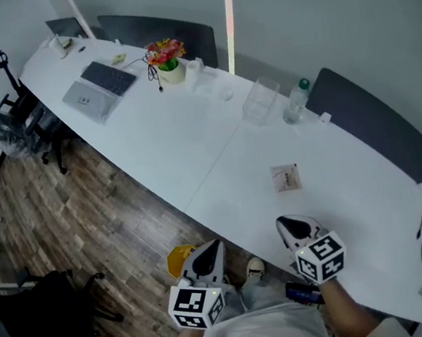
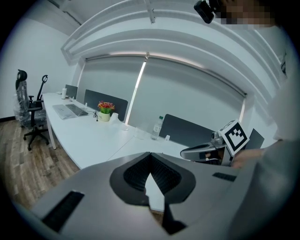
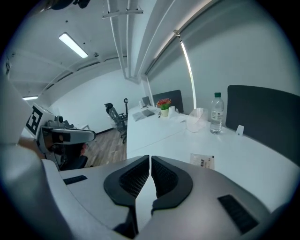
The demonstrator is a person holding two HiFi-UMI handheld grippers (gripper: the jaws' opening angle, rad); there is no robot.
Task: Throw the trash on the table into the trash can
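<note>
wood plank floor [image 1: 86, 220], long white surface [image 1: 193, 151], black office chairs [image 1: 2, 123], grey walls, vertical light strip [image 1: 230, 13].

left gripper [image 1: 209, 248] and right gripper [image 1: 287, 225] point forward and slightly down, side by side, jaws together.

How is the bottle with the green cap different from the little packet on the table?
The bottle stands upright; the packet lies flat. The bottle is clear with a green cap; the packet is pale with dark print. The bottle stands beside a clear container near the far edge; the packet lies alone further in. Both rest on the white table.
</note>
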